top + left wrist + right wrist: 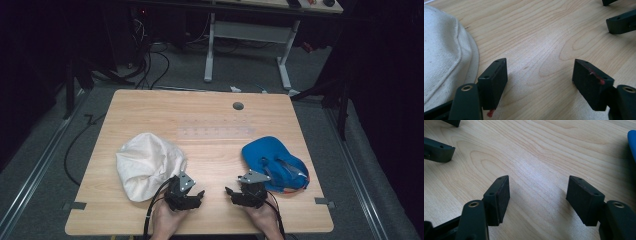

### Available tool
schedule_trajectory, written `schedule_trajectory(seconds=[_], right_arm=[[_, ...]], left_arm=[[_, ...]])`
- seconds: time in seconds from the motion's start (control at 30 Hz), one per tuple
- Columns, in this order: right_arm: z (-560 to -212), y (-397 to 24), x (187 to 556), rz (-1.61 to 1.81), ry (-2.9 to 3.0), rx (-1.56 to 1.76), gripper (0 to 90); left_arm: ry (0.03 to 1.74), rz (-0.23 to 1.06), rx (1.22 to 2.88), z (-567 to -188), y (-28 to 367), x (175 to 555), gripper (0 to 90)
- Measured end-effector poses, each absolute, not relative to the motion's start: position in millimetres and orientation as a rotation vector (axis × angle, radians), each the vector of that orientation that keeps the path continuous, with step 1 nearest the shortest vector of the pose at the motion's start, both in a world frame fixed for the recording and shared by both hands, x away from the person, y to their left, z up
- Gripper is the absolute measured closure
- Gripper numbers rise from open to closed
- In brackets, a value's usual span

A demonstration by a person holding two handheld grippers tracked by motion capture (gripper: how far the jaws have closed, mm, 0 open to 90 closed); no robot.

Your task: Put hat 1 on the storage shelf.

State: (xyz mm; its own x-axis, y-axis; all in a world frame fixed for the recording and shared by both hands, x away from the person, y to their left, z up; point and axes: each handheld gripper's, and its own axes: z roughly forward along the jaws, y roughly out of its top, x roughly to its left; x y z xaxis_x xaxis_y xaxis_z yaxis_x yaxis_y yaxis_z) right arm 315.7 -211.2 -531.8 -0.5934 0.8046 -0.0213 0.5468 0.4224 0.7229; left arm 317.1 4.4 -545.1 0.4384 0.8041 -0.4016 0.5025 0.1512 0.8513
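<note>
The wooden worktop [210,130] carries a white hat [147,164] and a blue cap [275,162]. The white hat lies just beside the left claw [199,195], on its outer side, the brim close to that claw's outer jaw in the left gripper view. The blue cap lies just beyond the right claw [231,192], on its outer side. Both hands rest at the near edge, held low and level, the claws angled inward so their tips face each other, near but apart. Each claw stands wide open over bare wood, gripping nothing.
</note>
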Motion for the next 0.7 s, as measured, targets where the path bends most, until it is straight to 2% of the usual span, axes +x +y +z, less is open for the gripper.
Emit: schedule_trajectory(seconds=[0.43,0.7], right_arm=[[-532,-211,316,0.974,2.316,1.16,34.2],[-532,-211,316,0.974,2.316,1.16,34.0]], left_arm=[[1.237,0.302,1.487,-542,8,317,31.4],[1.253,0.313,1.439,-532,13,313,27.6]])
